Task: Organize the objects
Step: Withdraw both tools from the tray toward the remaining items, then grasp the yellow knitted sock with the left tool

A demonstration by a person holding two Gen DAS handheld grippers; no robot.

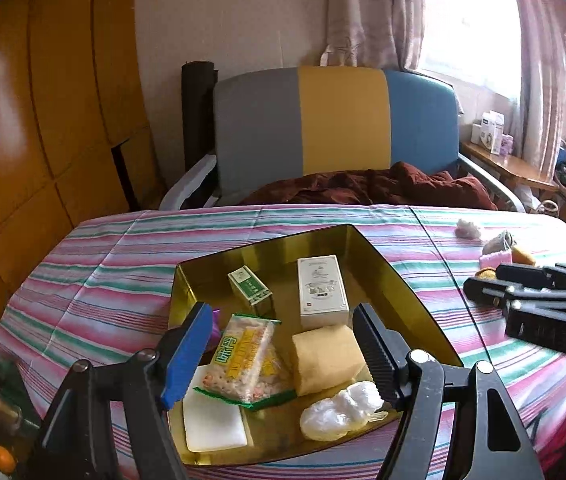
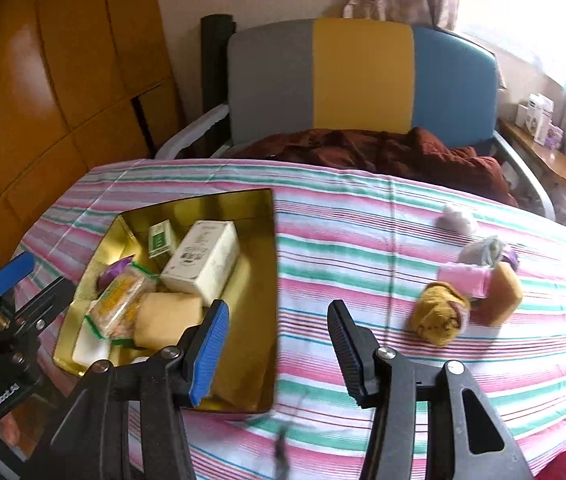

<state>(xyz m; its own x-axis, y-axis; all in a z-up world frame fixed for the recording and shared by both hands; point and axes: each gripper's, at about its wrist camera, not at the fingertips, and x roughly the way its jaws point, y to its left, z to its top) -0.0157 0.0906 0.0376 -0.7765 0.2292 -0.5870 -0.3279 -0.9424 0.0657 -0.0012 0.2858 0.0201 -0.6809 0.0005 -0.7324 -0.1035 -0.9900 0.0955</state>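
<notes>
"GenRobot.AI" is printed on the left gripper (image 2: 11,280). The gold tin (image 1: 399,276) sits on the striped cloth (image 1: 123,248), long axis toward 12 o'clock, holding a white box (image 1: 323,290) lying toward 12. Both the left gripper and the right gripper (image 2: 279,348) are spread wide, holding nothing.

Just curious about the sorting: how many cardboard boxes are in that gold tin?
2: a small green box at the tin's far left, and a larger white box beside it on the right. Others may be hidden under the snacks.
</notes>
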